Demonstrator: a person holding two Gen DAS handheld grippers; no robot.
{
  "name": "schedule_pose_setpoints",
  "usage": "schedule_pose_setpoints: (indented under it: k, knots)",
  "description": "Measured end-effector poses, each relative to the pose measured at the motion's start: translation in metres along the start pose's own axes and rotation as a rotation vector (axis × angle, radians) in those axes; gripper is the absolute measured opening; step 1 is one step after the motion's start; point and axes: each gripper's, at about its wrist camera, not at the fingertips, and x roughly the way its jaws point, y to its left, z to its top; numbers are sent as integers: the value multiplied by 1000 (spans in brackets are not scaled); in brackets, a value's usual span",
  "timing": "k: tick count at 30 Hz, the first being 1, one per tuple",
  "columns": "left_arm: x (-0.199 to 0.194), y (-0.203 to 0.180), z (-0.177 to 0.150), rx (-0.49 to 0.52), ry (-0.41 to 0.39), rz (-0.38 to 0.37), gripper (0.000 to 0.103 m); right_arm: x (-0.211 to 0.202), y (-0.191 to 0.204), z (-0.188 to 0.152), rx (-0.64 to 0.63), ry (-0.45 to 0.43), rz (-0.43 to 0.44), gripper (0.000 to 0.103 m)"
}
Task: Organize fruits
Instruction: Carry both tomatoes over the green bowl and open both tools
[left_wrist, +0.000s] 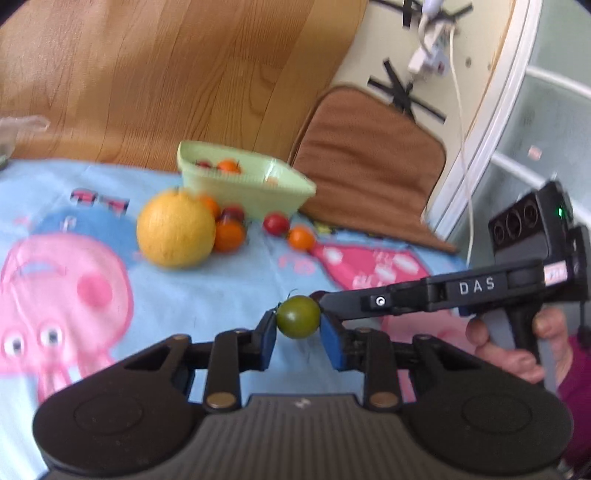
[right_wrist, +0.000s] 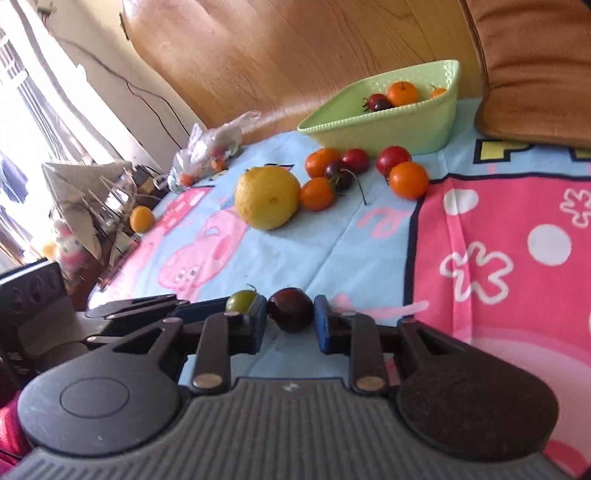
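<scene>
My left gripper (left_wrist: 297, 330) is shut on a small green tomato (left_wrist: 298, 316), held above the blanket; that tomato (right_wrist: 241, 301) also shows in the right wrist view. My right gripper (right_wrist: 290, 322) has a dark red tomato (right_wrist: 290, 309) between its blue pads, and both pads touch it. The two grippers are side by side, tips almost together. Farther back lies a large yellow citrus fruit (left_wrist: 175, 229) (right_wrist: 266, 197) with several small orange and red tomatoes (right_wrist: 408, 180) beside it. Behind them stands a pale green basket (left_wrist: 255, 197) (right_wrist: 388, 129) holding a few tomatoes.
A blue and pink cartoon blanket (right_wrist: 517, 240) covers the surface. A brown cushion (left_wrist: 369, 158) leans at the back right against a wooden headboard (left_wrist: 166, 74). A plastic bag with fruit (right_wrist: 210, 147) and a loose orange fruit (right_wrist: 141, 218) lie far left. A person's hand (left_wrist: 517, 354) holds the right gripper's handle.
</scene>
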Motion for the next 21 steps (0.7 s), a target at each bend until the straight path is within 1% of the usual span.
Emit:
schedule_pose_setpoints:
  k: [2,3,5,7,9,11,13,15,17,18,19,21]
  knots:
    - [3,-1,22,24,-25,-1,27,-10,6,17,-20,-70,-4,30]
    - [7,-1,36,37,-37,11,27,-14,9,27,-40,-116,-23,30]
    - [20,2,65,47,-54,32,27,-15,11,49,-63,-194,-81,30]
    - [40,9,96,45,-62,42,27,-9,8,71,-76,-246,-138,30]
    - [66,18,121,26,-34,73,27,2,3,89,-121,-286,-225,30]
    - [92,28,136,11,1,113,27,19,-3,103,-152,-286,-302,30]
    - [114,35,143,3,34,155,27,33,-10,111,-179,-278,-354,30]
    - [131,41,143,-22,70,190,28,45,-15,113,-212,-272,-411,31]
    - [138,44,140,-43,92,218,34,51,-20,111,-234,-256,-439,32]
    - [138,43,139,-47,87,214,35,49,-24,109,-241,-249,-444,34]
    - [135,41,138,-51,75,203,36,45,-25,107,-243,-257,-452,39]
    - [120,37,132,-58,38,172,37,30,-26,98,-244,-311,-456,44]
